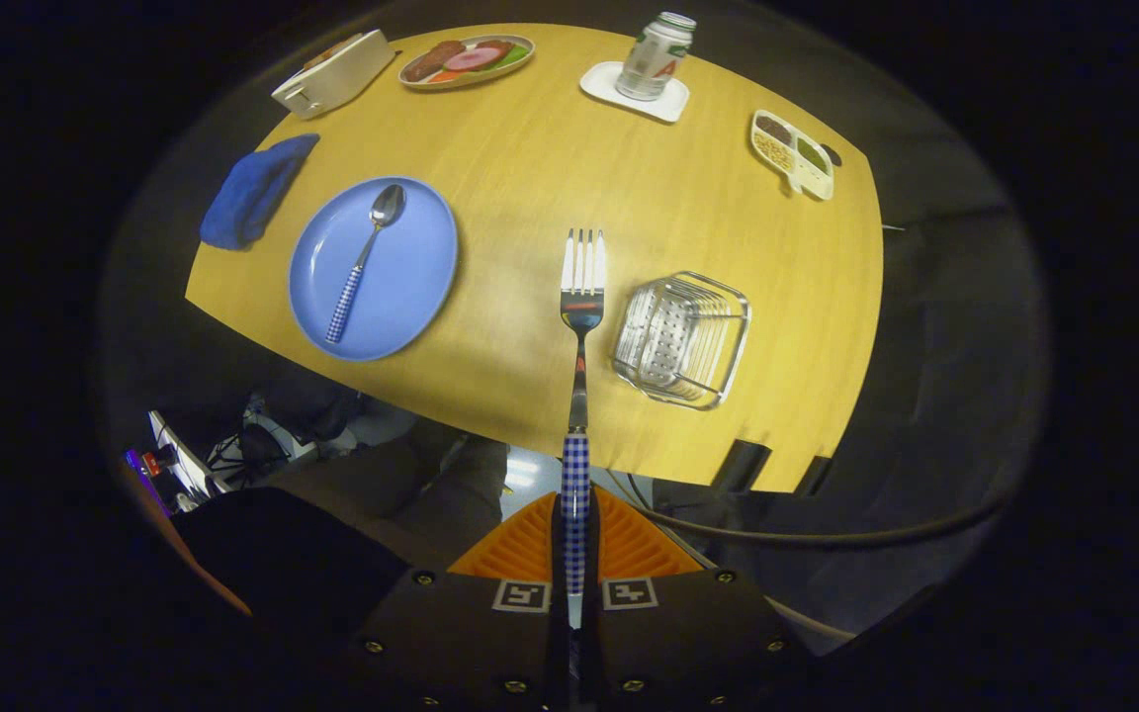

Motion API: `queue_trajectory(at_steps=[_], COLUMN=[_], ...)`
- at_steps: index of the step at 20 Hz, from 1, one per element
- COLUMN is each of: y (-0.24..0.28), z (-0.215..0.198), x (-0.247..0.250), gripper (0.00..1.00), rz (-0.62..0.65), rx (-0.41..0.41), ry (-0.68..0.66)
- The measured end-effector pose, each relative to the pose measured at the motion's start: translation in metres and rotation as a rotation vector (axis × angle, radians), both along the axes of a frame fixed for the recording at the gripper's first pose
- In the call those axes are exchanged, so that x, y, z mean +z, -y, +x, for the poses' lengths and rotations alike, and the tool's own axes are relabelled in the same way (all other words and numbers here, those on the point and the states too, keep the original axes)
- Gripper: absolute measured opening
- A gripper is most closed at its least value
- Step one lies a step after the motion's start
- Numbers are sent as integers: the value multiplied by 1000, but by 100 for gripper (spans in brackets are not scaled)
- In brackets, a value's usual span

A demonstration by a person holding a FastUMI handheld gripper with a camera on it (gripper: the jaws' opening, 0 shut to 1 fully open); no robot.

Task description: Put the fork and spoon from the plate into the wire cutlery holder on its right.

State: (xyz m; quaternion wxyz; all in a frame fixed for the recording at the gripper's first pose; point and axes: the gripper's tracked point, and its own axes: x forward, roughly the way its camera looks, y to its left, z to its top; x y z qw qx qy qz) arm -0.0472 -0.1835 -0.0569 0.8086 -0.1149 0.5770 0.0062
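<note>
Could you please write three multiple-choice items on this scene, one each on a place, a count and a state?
1. Where does the checked-handled spoon lie?
A. on the round blue plate
B. in the wire cutlery holder
C. on the folded blue cloth

2. How many utensils are in the holder?
A. two
B. one
C. none

3. What is the tool doing?
A. open
B. shut on the checked-handled fork
C. shut on the spoon

Answers: 1 A, it rests across the plate; 2 C, the basket shows bare wire; 3 B, both fingers press its handle.

Blue plate, blue-checked fork handle
</note>
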Motion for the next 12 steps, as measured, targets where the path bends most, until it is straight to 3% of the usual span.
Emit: queue_trajectory(at_steps=[3, 12], y=[37, 80], z=[-13, 19], x=[-1, -17], gripper=[5, 5], rz=[-26, -140], rx=[-26, 62], ry=[-90, -405])
